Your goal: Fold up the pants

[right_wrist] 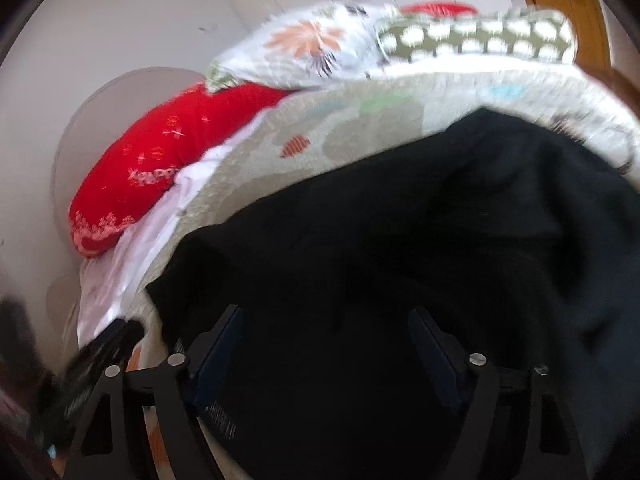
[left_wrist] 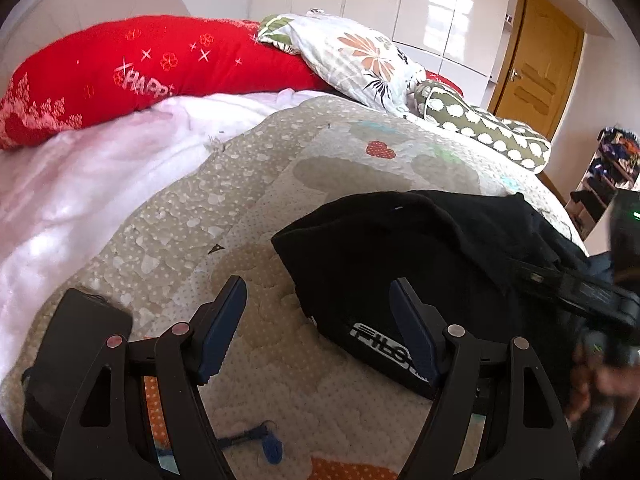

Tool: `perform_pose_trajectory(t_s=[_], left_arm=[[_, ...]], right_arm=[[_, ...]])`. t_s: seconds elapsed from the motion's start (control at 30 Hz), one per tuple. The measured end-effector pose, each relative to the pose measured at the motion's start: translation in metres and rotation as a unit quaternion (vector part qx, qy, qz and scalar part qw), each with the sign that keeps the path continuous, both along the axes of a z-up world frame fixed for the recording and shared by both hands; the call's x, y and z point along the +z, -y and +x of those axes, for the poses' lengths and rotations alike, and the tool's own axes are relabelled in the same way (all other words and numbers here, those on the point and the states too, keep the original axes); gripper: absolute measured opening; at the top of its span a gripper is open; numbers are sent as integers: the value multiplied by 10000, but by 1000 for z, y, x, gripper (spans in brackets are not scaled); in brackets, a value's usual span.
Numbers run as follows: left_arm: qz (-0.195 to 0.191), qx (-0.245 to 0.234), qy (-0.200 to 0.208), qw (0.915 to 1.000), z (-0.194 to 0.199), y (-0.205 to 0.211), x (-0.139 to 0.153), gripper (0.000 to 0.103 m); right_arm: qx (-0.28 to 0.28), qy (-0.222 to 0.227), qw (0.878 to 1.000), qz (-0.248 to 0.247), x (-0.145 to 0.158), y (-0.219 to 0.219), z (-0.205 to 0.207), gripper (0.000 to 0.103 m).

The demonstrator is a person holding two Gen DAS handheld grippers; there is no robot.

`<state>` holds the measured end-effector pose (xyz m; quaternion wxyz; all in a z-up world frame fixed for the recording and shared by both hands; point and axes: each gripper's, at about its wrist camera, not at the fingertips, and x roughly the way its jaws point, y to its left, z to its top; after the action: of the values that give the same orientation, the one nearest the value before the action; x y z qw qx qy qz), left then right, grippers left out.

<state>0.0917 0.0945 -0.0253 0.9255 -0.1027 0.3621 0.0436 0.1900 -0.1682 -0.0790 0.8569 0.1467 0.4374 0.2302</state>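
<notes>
Black pants (left_wrist: 420, 256) bunched on the quilted bedspread (left_wrist: 248, 208) of a bed. From the left wrist view: left gripper (left_wrist: 318, 320) with fingers spread wide, nothing clamped, its right finger over a white-lettered band at the near edge of the pants, its left finger over bare quilt. Only here — a dark flat device (left_wrist: 76, 364) beside the left finger, a blue tag (left_wrist: 272, 446) on the quilt, a wooden door (left_wrist: 540, 68) and the other tool's body at the right edge. From the right wrist view, blurred: right gripper (right_wrist: 326, 332) with fingers also spread, gripping nothing, both over the black cloth, which fills the lower frame. Shared by both — red pillow (left_wrist: 132, 72), floral pillow (left_wrist: 360, 56), spotted bolster (left_wrist: 480, 128).
</notes>
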Motion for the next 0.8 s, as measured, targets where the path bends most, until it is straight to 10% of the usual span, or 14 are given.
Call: perform_pose_trajectory(t_s=[0.13,0.5,0.8], left_arm=[[-158,-17,-89,9998,6,-4,-6,74],[-67,-134,-223,9996,16,4,-16,74],[-204,-123,-216,9995,17,-5,-16,74]], right_arm=[[63,143,9999,-22,11,-6,31,21],[187,1015,9937,-436,69,-66,131,20],[249,483,9979,-347,49,-79,164,31]])
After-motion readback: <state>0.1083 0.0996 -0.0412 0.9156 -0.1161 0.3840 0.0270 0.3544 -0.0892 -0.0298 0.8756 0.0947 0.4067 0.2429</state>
